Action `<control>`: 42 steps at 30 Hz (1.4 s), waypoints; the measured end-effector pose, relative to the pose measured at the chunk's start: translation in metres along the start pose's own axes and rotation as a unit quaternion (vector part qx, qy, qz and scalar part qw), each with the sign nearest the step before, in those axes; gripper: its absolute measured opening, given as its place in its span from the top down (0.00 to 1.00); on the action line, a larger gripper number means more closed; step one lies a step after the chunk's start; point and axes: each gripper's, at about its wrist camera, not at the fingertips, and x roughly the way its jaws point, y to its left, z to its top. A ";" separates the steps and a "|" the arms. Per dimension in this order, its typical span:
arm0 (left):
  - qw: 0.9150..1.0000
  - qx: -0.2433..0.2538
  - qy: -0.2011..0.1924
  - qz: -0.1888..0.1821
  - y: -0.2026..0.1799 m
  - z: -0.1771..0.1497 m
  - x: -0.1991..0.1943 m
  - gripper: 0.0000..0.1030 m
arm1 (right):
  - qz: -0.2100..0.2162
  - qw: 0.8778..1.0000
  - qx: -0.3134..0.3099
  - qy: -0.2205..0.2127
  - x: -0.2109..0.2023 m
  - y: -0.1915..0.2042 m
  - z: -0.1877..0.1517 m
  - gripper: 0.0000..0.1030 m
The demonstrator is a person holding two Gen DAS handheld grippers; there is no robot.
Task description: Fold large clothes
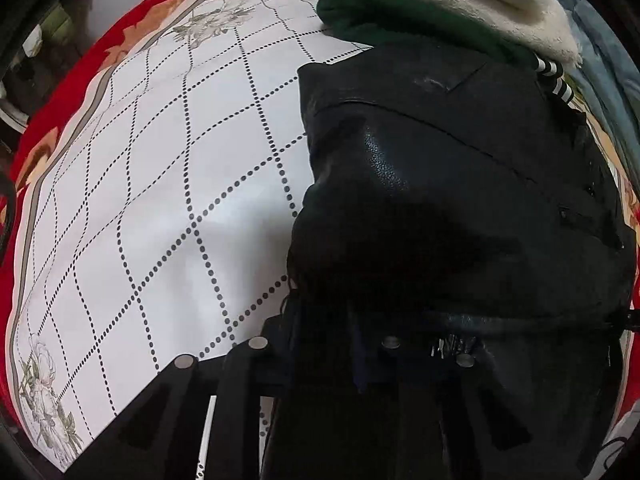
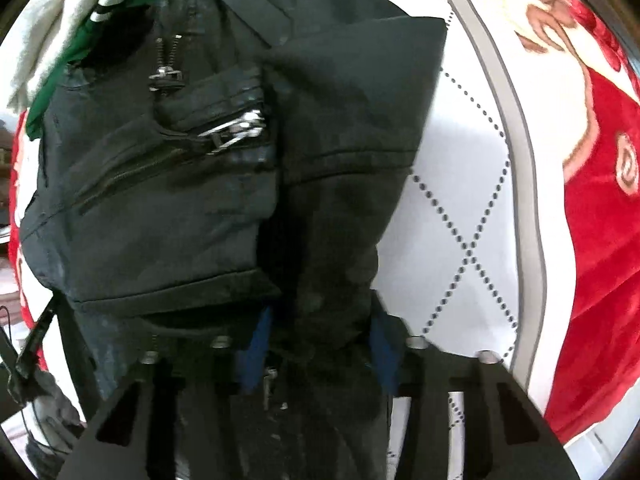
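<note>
A black leather jacket [image 1: 460, 184] with zips lies on a white quilted bedspread [image 1: 160, 200]. In the left wrist view it fills the right half and drapes over my left gripper [image 1: 324, 364], which is shut on a fold of it. In the right wrist view the jacket [image 2: 160, 200] has a sleeve [image 2: 352, 128] folded across its right side. My right gripper [image 2: 316, 356] with blue fingers [image 2: 256, 344] is shut on the sleeve's lower part.
A green garment [image 1: 380, 12] and a cream fleece [image 1: 480, 0] are piled beyond the jacket. A red flowered blanket [image 2: 592, 208] borders the white spread [image 2: 472, 184]. Blue-grey cloth [image 1: 608, 52] lies at the far right.
</note>
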 end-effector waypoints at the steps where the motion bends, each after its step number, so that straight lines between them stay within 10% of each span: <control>1: 1.000 -0.012 0.003 -0.003 0.005 -0.001 0.000 0.83 | 0.002 1.000 -0.003 -0.002 -0.001 0.004 -0.002 0.70; 8: 0.998 -0.063 0.022 0.022 0.055 -0.023 -0.008 0.82 | 0.027 0.999 -0.044 0.004 0.011 0.047 -0.008 0.73; 13: 0.996 -0.074 0.033 0.024 0.062 -0.022 -0.018 0.79 | -0.034 0.998 -0.050 -0.001 0.009 0.041 -0.006 0.73; 15: 0.997 -0.073 0.026 0.018 0.067 -0.017 -0.025 0.71 | -0.063 0.998 -0.011 -0.008 0.008 0.025 -0.010 0.72; 19: 0.998 -0.063 0.010 0.008 0.042 -0.011 -0.034 0.22 | -0.041 0.999 0.030 -0.011 0.011 0.013 -0.018 0.57; 31: 0.996 -0.051 -0.019 0.067 0.006 0.013 -0.059 0.20 | 0.040 0.994 0.066 -0.077 -0.060 -0.013 -0.024 0.52; 37: 0.993 -0.075 -0.032 0.089 0.002 0.021 -0.070 0.20 | 0.018 0.998 0.053 -0.003 0.014 0.022 0.026 0.38; 39: 0.993 -0.075 -0.028 0.088 -0.002 0.026 -0.065 0.20 | -0.017 0.999 0.028 -0.014 0.018 0.033 0.027 0.49; 40: 0.993 -0.075 -0.029 0.089 -0.004 0.029 -0.063 0.20 | -0.035 0.999 0.015 -0.026 0.014 0.038 0.024 0.76; 42: 0.993 -0.072 -0.032 0.084 -0.011 0.036 -0.058 0.20 | -0.045 0.998 -0.005 -0.048 0.002 0.046 0.018 0.81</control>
